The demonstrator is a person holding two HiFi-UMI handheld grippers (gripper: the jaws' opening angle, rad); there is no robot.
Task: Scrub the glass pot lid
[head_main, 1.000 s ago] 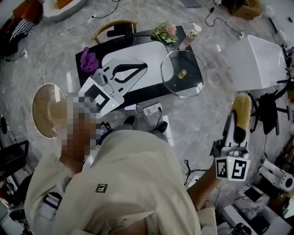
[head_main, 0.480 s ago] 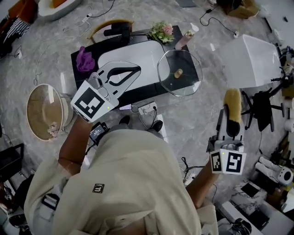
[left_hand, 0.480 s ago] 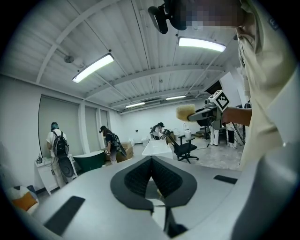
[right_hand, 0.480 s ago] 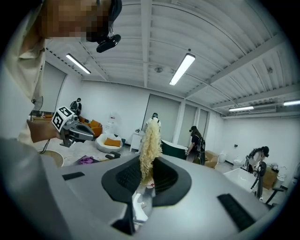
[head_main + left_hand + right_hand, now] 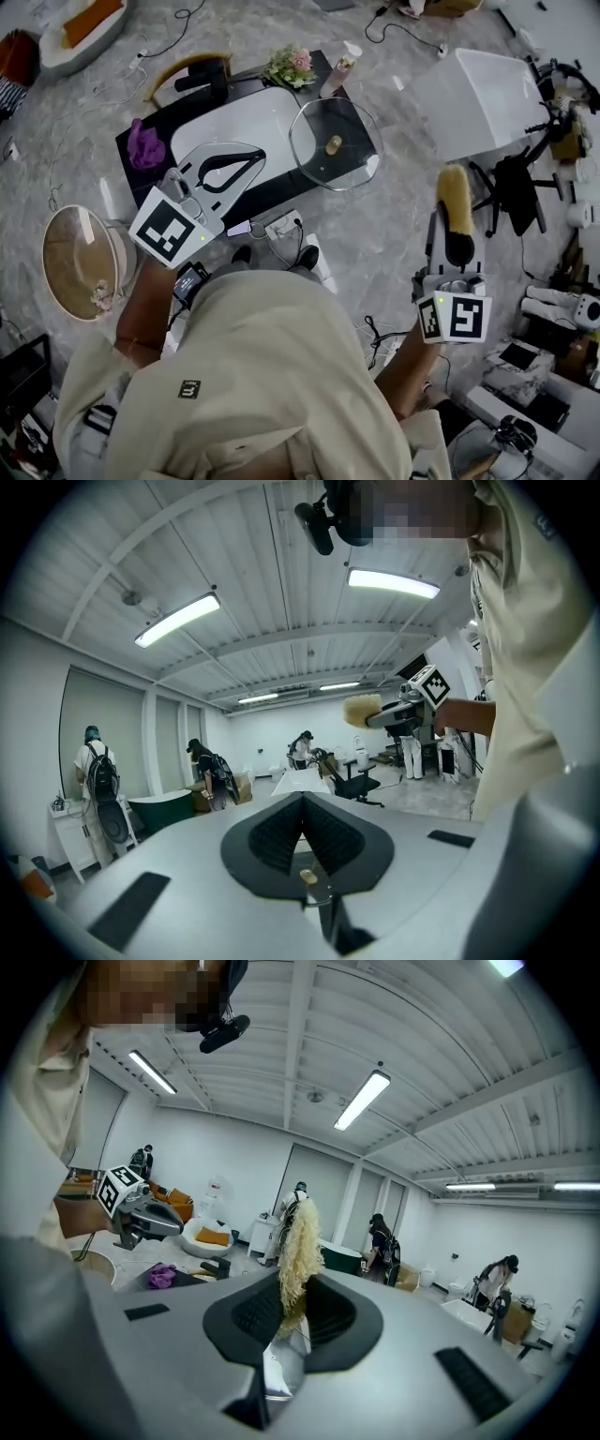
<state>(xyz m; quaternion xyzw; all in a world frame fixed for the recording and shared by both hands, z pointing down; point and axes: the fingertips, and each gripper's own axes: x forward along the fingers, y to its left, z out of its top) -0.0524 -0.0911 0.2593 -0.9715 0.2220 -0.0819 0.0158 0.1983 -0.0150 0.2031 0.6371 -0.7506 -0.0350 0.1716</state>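
Right hand-held gripper [image 5: 457,248], upward-tilted, around brush [image 5: 453,199]

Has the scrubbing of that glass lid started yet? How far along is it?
Done: the right gripper has its jaws shut on the yellow scrubber. In hand: nothing on the lid; the left gripper is shut and empty, and neither gripper touches it. Left: all the scrubbing. The glass lid lies untouched on the black table.

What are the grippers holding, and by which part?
The right gripper pinches a fluffy yellow scrubber by its bottom end. The left gripper holds nothing, jaws together.
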